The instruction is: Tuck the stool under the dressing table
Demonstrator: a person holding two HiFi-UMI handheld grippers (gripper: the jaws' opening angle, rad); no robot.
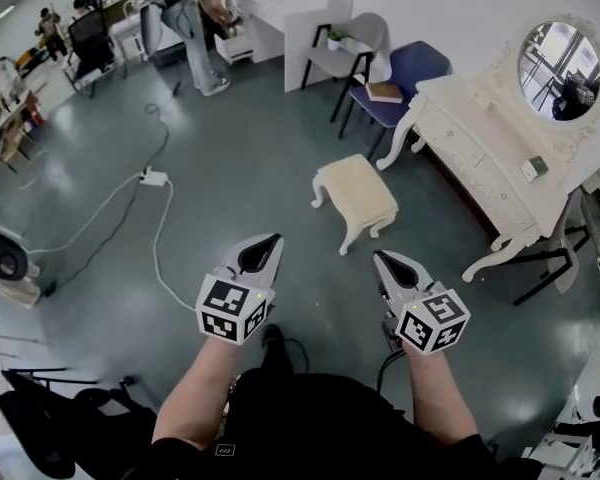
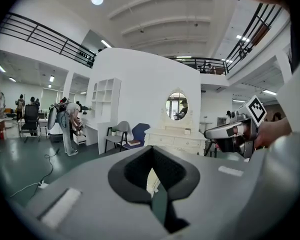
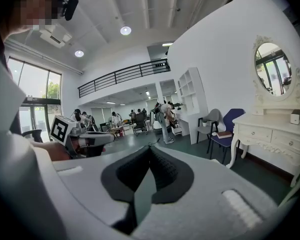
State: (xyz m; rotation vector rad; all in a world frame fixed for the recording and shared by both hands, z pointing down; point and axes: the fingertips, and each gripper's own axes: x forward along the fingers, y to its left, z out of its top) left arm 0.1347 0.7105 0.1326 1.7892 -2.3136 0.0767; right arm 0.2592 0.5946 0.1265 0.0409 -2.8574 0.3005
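Observation:
The cream stool (image 1: 355, 196) with curved legs stands on the grey-green floor, out in front of the white dressing table (image 1: 485, 158) with its oval mirror (image 1: 558, 56). Both grippers hover side by side short of the stool, touching nothing. My left gripper (image 1: 272, 239) is shut and empty, its tip pointing toward the stool's near left corner. My right gripper (image 1: 381, 257) is also shut and empty, just short of the stool's near right leg. In the left gripper view a sliver of the stool (image 2: 151, 180) shows past the jaws, with the dressing table (image 2: 172, 138) behind.
A grey chair (image 1: 347, 50) and a blue chair (image 1: 408, 72) with a book (image 1: 385, 92) stand left of the dressing table. A power strip (image 1: 153, 178) and its cable lie on the floor to the left. People work at desks far back (image 1: 195, 18).

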